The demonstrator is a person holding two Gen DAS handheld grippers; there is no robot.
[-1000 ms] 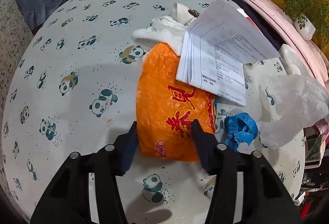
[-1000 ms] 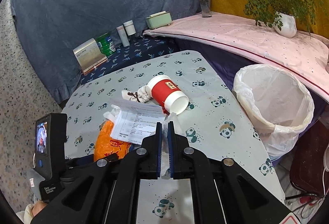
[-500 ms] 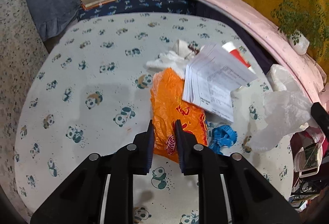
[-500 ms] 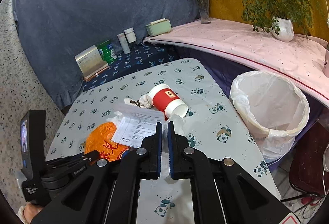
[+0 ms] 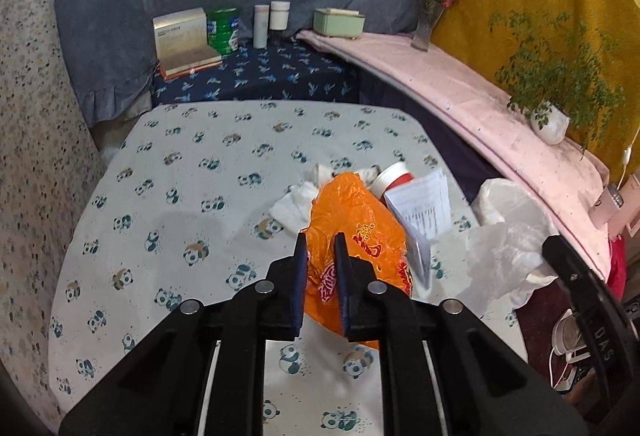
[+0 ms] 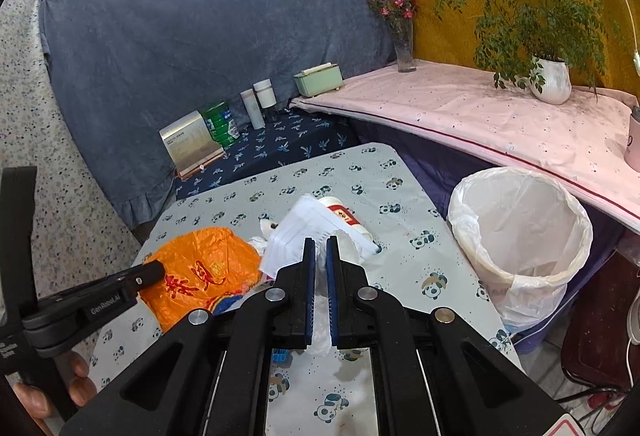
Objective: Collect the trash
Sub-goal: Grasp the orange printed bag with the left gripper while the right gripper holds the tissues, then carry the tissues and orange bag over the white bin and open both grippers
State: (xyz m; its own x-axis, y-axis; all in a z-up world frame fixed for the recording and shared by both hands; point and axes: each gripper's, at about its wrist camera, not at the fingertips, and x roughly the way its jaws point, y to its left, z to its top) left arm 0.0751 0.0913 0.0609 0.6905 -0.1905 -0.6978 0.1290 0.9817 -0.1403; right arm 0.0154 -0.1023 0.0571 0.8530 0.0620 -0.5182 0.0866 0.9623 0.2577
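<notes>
My left gripper (image 5: 321,248) is shut on an orange plastic bag (image 5: 352,220) with red characters and holds it lifted above the panda-print table (image 5: 192,195). The bag also shows in the right wrist view (image 6: 200,268). My right gripper (image 6: 321,252) is shut on a white plastic bag (image 6: 322,320), which shows crumpled at the right in the left wrist view (image 5: 496,256). A stack of printed papers (image 5: 424,207), a red paper cup (image 5: 394,177) and white tissues (image 5: 294,203) lie behind the orange bag. A white-lined trash bin (image 6: 520,236) stands right of the table.
A pink-covered shelf (image 6: 480,115) with a potted plant (image 6: 552,79), a flower vase (image 6: 404,47) and a green box (image 6: 320,79) runs along the right. A dark blue stand (image 5: 256,75) behind the table holds a box, a green can and bottles.
My left gripper closed on the orange bag and lifted it off the table, tipping the papers. The right gripper stayed shut on the white bag and rose slightly.
</notes>
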